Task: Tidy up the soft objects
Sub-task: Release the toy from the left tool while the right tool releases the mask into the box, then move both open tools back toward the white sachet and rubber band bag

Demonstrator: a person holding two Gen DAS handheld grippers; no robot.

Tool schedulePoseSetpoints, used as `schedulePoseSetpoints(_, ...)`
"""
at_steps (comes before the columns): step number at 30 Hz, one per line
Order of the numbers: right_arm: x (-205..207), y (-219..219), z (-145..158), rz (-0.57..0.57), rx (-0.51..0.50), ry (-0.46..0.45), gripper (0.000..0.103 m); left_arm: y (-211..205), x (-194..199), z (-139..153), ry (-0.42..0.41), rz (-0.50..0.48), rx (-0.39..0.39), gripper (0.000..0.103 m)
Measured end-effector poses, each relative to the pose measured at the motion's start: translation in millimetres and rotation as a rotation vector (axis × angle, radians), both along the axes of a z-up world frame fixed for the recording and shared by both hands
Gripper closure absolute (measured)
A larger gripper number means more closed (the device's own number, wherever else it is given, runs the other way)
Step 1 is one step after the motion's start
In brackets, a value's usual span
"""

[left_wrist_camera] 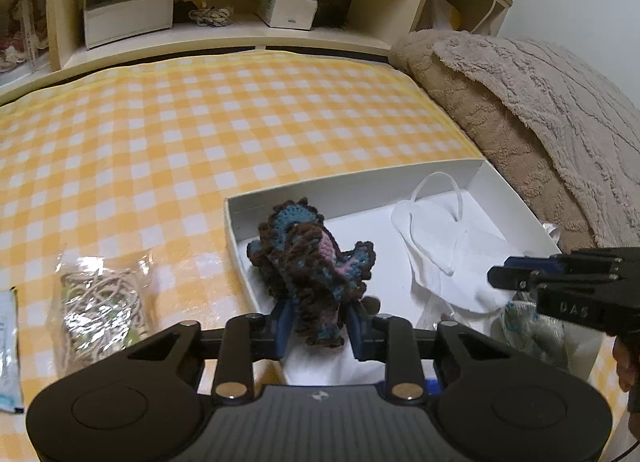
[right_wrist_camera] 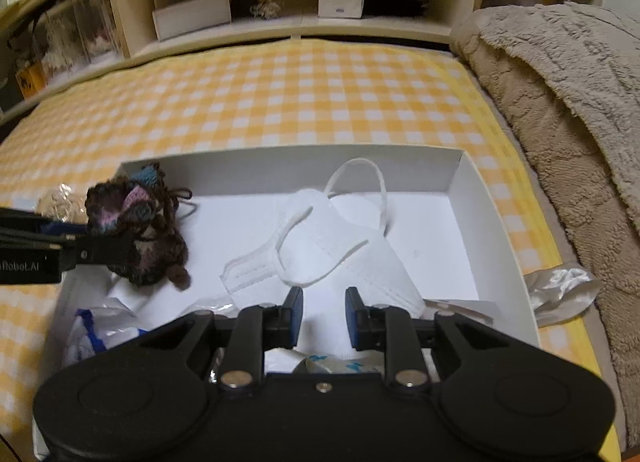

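Note:
My left gripper [left_wrist_camera: 320, 322] is shut on a brown, blue and pink crocheted piece [left_wrist_camera: 310, 262] and holds it over the left end of a white shallow box [left_wrist_camera: 240, 229]. The same piece [right_wrist_camera: 136, 229] shows in the right wrist view at the left, pinched by the left gripper [right_wrist_camera: 116, 248]. A white face mask [right_wrist_camera: 332, 246] lies in the middle of the box [right_wrist_camera: 476, 197]; it also shows in the left wrist view [left_wrist_camera: 436, 246]. My right gripper [right_wrist_camera: 322, 314] is open and empty, low over the box's near part; in the left wrist view it [left_wrist_camera: 500, 270] enters from the right.
The box sits on a yellow checked cloth [left_wrist_camera: 200, 133]. A clear bag of twine [left_wrist_camera: 100, 302] and a blue packet [left_wrist_camera: 8, 346] lie left of it. A beige blanket [right_wrist_camera: 560, 121] is piled at the right. Wooden shelves [right_wrist_camera: 280, 1] with a tissue box stand behind.

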State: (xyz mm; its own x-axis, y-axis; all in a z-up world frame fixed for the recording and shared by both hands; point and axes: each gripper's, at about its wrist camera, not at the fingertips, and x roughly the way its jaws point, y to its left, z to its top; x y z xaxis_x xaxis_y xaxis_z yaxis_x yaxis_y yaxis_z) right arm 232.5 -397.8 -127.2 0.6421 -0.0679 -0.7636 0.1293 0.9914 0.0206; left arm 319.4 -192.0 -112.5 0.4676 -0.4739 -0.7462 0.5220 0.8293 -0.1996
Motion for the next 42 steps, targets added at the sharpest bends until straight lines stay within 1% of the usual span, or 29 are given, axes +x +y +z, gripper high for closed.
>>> schedulePoseSetpoints(3,-6,1,7,-0.007,0.001,-0.018,0.080,8,-6,6,-0.007,0.010,0.001,0.076)
schedulePoseSetpoints(5,-11,1,11,-0.010,0.007,-0.030,0.079,9,-10,10,-0.014,0.023,0.001,0.073)
schedulePoseSetpoints(6,-13,2,14,-0.011,0.010,-0.036,0.078,11,-12,12,-0.013,0.026,-0.002,0.068)
schedulePoseSetpoints(8,-17,2,16,-0.015,0.014,-0.044,0.070,13,-14,18,-0.008,0.035,-0.014,0.061)
schedulePoseSetpoints(10,-21,4,19,-0.017,0.020,-0.053,0.068,14,-18,24,-0.013,0.033,-0.020,0.054)
schedulePoseSetpoints(12,-27,5,24,-0.022,0.025,-0.068,0.066,13,-23,30,-0.026,0.035,-0.020,0.038)
schedulePoseSetpoints(14,-32,6,28,-0.029,0.026,-0.082,0.061,14,-28,37,-0.043,0.038,-0.024,0.029)
schedulePoseSetpoints(15,-33,7,30,-0.033,0.025,-0.090,0.059,11,-31,40,-0.051,0.041,-0.025,0.025)
schedulePoseSetpoints(18,-42,11,39,-0.045,0.025,-0.119,0.053,11,-39,48,-0.072,0.042,-0.024,0.020)
schedulePoseSetpoints(21,-52,16,51,-0.050,0.016,-0.153,0.045,12,-46,54,-0.084,0.045,-0.024,0.014)
schedulePoseSetpoints(26,-67,23,70,-0.072,-0.002,-0.205,0.038,18,-60,64,-0.103,0.051,-0.041,0.006)
schedulePoseSetpoints(28,-73,25,76,-0.076,-0.008,-0.223,0.036,21,-65,69,-0.111,0.054,-0.046,0.005)
schedulePoseSetpoints(31,-83,29,82,-0.080,-0.018,-0.239,0.033,25,-74,76,-0.126,0.058,-0.054,0.001)
schedulePoseSetpoints(33,-89,33,87,-0.086,-0.029,-0.251,0.030,27,-79,80,-0.140,0.058,-0.059,0.000)
schedulePoseSetpoints(35,-96,37,92,-0.099,-0.052,-0.268,0.022,29,-84,84,-0.145,0.056,-0.061,0.000)
schedulePoseSetpoints(39,-108,45,101,-0.094,-0.068,-0.289,0.012,34,-96,90,-0.152,0.049,-0.069,0.000)
schedulePoseSetpoints(41,-114,50,104,-0.091,-0.077,-0.296,0.003,37,-102,93,-0.164,0.051,-0.073,0.000)
schedulePoseSetpoints(42,-116,53,105,-0.093,-0.082,-0.300,0.003,38,-105,95,-0.171,0.050,-0.074,0.000)
